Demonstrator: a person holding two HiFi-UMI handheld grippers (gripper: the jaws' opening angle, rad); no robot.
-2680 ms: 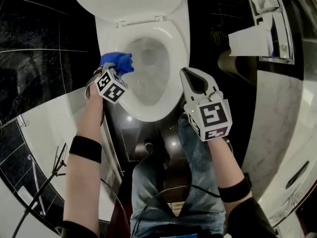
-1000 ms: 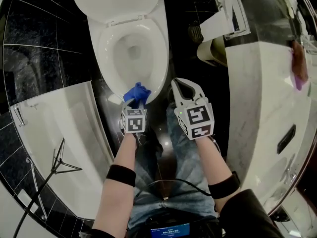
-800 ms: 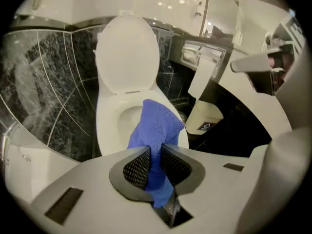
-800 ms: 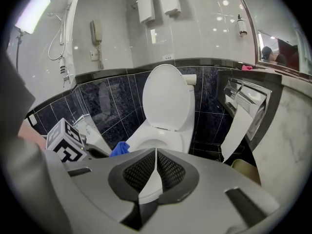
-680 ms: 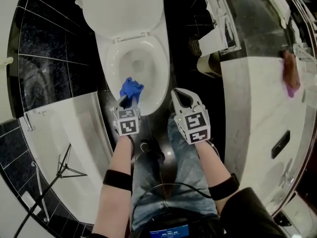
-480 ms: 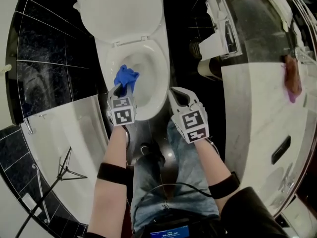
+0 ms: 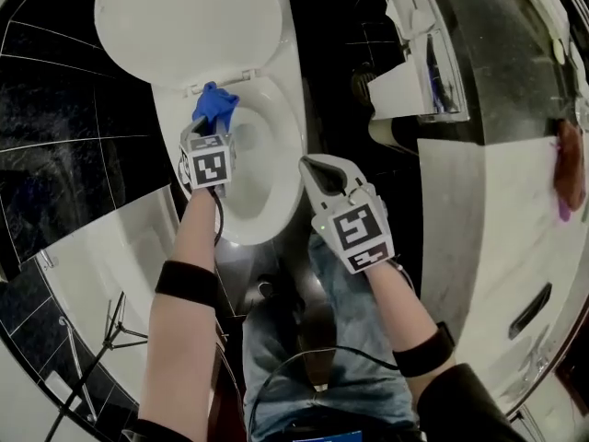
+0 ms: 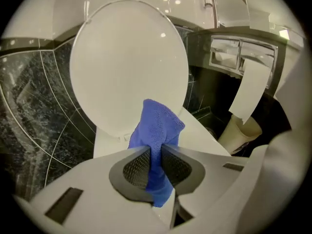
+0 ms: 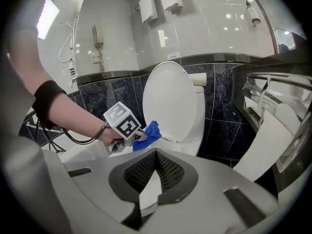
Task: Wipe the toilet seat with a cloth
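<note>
From above, the left tongs (image 7: 207,124) pinch a fluffy blue cloth (image 7: 214,106) at the back of the white oval toilet seat (image 7: 291,145), just under the lifted round white lid (image 7: 189,26). The right tongs (image 7: 317,166) hang by the seat's right side (close, but not touching).

In the left gripper view, the dark pads (image 8: 137,165) squeeze the cloth (image 8: 158,123), which sticks up in front of the lid (image 8: 126,67).

In the right gripper view, the right tongs (image 9: 156,156) have just been closing and are pressed together on nothing. The cloth (image 9: 149,132) shows farther off, below the lid (image 9: 170,101).
</note>
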